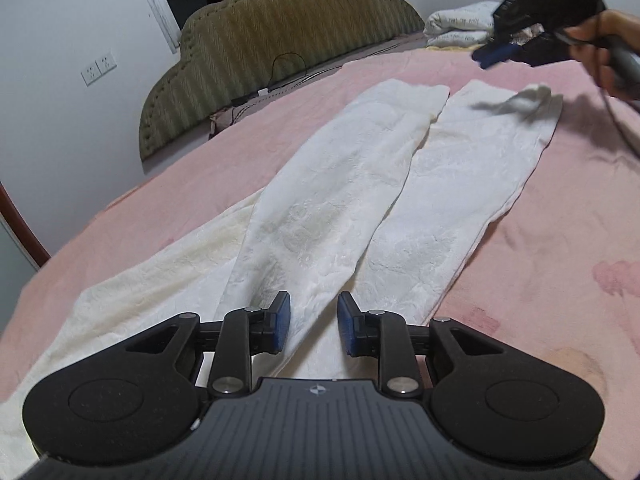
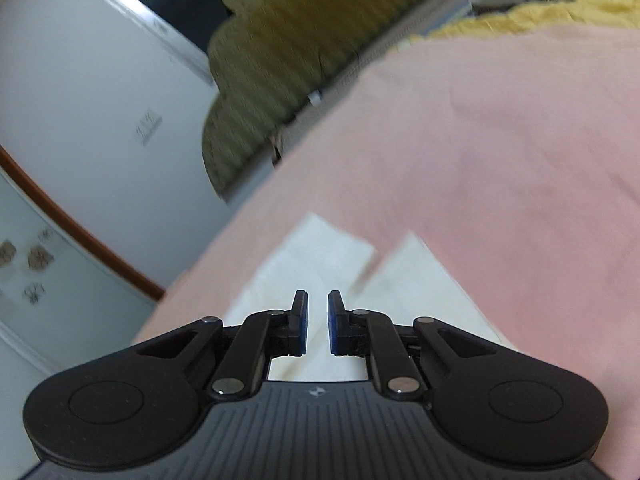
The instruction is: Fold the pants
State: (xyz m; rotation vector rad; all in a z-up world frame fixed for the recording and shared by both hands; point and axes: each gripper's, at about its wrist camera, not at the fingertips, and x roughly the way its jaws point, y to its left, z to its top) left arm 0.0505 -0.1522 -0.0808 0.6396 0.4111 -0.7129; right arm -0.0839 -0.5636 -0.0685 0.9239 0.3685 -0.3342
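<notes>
White pants lie spread flat on a pink bedsheet, filling the centre of the left wrist view, with the waist end at the lower left of the frame and the two legs running toward the upper right, where their cuffs lie just beside each other. The left gripper sits at the bottom centre of that view, low over the pants near the crotch, its blue-padded fingers spread apart with cloth visible in the gap and nothing pinched. In the upper right corner of the same frame the right gripper, held by a hand, hangs above the far cuff, apart from the fabric; its shadow falls on the cuff. In the blurred right wrist view, that gripper's tips sit at lower centre with a narrow gap between them, empty, and the two cuffs appear as pale shapes just beyond. An olive padded headboard stands at the upper left against a white wall, and folded bedding lies at the upper right.
</notes>
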